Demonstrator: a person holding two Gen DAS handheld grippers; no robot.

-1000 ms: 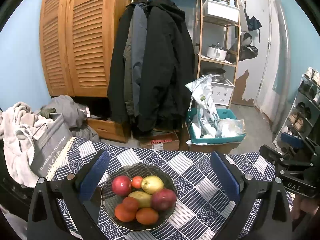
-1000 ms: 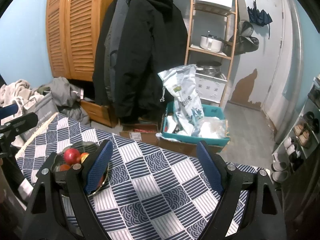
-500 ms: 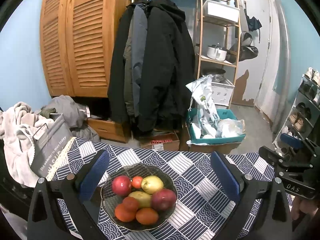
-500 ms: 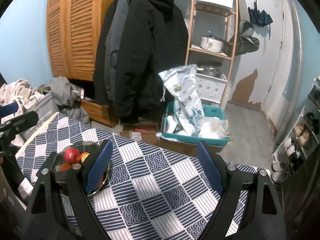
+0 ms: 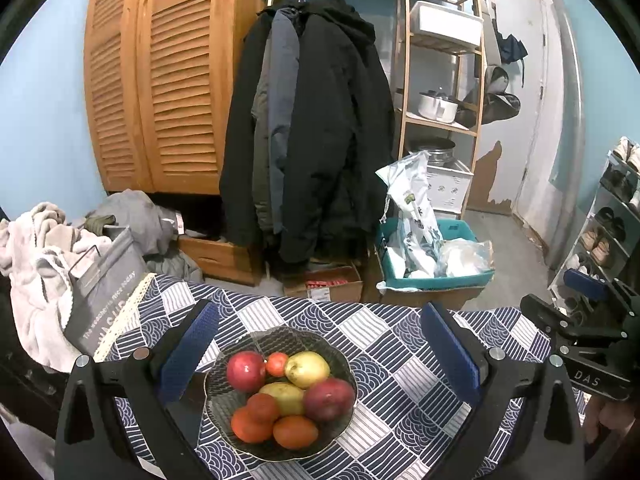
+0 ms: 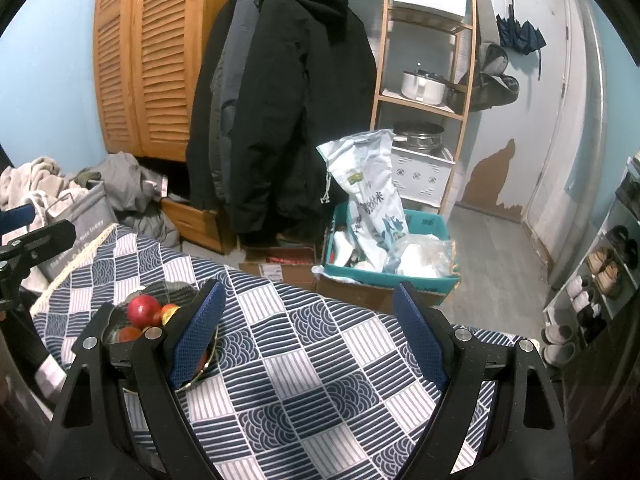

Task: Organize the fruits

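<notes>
fruits [image 5: 286,394] in bowl [image 5: 224,412] | grey bag [image 5: 105,289]: "nice today" | right tool [image 5: 592,322]: "DAS"

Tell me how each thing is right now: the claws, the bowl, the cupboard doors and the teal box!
Left claw: open, empty, hovering over the bowl.
Right claw: open, empty, over bare tablecloth.
Bowl: upright, piled with fruit.
Cupboard doors: closed.
Teal box: open-topped, stuffed with bags.

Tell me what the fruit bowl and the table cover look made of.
Fruit bowl: probably dark tinted glass, glossy; the cloth's pattern shows faintly through its scalloped wall. Table cover: apparently woven fabric, matte, printed in navy and white checks, with a cream lace-like trim along its left edge.
</notes>
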